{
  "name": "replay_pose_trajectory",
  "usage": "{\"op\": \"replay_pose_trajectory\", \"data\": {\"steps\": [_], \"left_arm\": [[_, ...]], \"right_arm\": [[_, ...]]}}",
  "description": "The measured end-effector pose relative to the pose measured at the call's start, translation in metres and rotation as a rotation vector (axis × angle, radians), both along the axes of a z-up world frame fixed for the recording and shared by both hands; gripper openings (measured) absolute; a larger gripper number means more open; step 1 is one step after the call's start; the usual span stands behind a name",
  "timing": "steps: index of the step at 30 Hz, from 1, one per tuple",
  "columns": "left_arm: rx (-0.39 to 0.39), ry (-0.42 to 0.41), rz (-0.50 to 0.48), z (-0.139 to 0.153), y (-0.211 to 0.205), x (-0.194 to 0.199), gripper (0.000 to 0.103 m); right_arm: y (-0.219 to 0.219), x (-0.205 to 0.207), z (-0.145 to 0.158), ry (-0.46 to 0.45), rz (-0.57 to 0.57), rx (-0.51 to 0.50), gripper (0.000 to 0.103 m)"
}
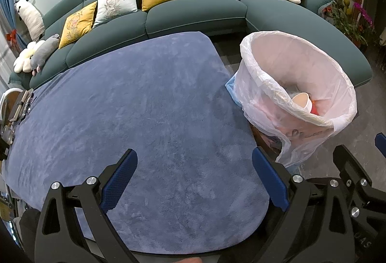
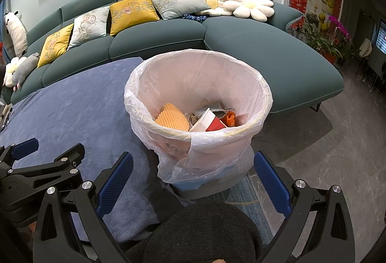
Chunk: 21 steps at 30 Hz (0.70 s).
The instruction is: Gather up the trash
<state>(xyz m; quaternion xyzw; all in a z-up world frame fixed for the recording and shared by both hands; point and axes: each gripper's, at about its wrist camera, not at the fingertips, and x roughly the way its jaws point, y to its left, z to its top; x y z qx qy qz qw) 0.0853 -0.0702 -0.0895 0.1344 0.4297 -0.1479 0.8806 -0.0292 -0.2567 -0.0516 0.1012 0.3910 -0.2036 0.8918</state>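
Observation:
A trash bin (image 2: 200, 142) lined with a thin white plastic bag stands on the floor beside a table under a blue plush cloth (image 1: 135, 113). Inside lie a yellow foam net (image 2: 172, 117), a red and white paper cup (image 2: 208, 122) and orange scraps (image 2: 230, 118). My right gripper (image 2: 194, 167) hangs open just in front of the bin, nothing between its blue-padded fingers. My left gripper (image 1: 194, 165) is open over the bare cloth, with the bin (image 1: 296, 94) to its right. In the right wrist view, the left gripper (image 2: 51, 151) shows at the left edge.
A dark green sofa (image 2: 154, 43) with yellow and grey cushions, flower pillows and plush toys curves behind the table. Small items (image 1: 18, 108) lie at the table's far left edge. Potted plants (image 2: 323, 36) stand at the right on the grey tiled floor. A dark-clothed knee (image 2: 200, 231) sits below the right gripper.

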Motion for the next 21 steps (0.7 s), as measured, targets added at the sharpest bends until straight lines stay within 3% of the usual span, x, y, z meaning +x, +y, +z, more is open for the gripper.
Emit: {"op": "replay_pose_trajectory", "data": {"steps": [21], "left_arm": [[0.010, -0.001, 0.014, -0.0011, -0.0001, -0.0013, 0.091]], "right_arm": [[0.0009, 0.0004, 0.0003, 0.001, 0.000, -0.001, 0.096]]}}
